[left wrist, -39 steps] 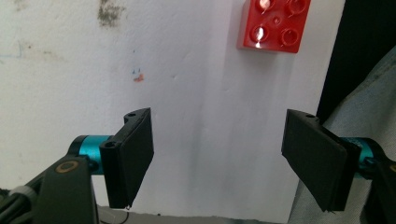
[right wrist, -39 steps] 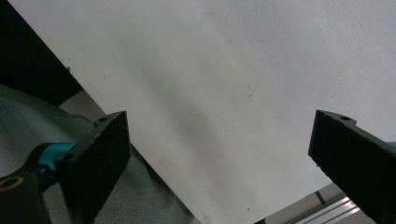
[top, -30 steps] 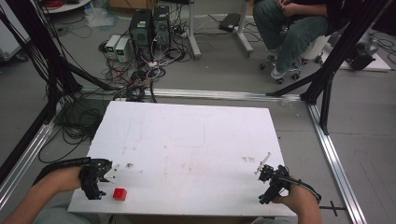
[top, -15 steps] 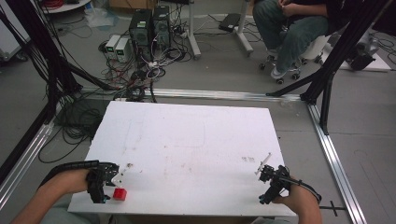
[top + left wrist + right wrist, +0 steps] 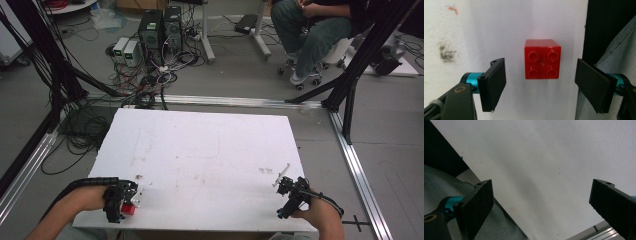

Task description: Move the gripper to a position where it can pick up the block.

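Left gripper [image 5: 540, 86] jaws wide, straddling red block [image 5: 542, 59], no contact. Right gripper [image 5: 541, 207] wide too, well apart from block, holding nothing.

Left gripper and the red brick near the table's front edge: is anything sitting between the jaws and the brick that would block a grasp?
Nothing visible does. In the left gripper view the red brick sits studs-up on the bare white table, with the left gripper open, one jaw on each side and clear gaps between.
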The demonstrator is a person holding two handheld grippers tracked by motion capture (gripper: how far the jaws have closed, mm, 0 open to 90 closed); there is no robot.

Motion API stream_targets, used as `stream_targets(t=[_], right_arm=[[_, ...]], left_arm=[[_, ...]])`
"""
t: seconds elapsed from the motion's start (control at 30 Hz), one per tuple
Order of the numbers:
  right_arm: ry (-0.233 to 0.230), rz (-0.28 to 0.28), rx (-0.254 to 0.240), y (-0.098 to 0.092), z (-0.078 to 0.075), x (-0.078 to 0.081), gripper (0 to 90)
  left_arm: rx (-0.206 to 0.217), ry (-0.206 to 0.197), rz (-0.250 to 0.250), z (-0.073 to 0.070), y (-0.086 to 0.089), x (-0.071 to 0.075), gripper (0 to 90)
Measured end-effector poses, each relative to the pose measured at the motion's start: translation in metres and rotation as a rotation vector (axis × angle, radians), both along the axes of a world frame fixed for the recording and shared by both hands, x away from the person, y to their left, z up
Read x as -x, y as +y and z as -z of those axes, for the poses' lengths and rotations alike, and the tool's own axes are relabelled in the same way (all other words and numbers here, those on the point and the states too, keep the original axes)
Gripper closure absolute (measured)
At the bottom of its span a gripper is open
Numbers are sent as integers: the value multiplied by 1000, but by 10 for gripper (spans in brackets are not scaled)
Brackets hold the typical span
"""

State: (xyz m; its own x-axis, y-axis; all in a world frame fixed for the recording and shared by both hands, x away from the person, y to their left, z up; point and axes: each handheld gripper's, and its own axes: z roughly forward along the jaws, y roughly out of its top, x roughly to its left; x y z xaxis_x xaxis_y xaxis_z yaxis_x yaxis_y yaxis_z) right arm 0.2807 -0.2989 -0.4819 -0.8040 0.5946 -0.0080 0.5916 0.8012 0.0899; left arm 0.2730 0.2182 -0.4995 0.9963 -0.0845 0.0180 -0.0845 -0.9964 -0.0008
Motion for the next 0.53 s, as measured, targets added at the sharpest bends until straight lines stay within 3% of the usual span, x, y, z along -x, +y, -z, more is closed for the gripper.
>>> stream_targets(t=[0.23,0.53], right_arm=[[-1,-6,-2,-1,-1,0,51],[0,2,-2,0,-1,0,51]], left_arm=[[-15,5,5,6,-4,0,252],[-9,6,-1,2,-2,1,252]])
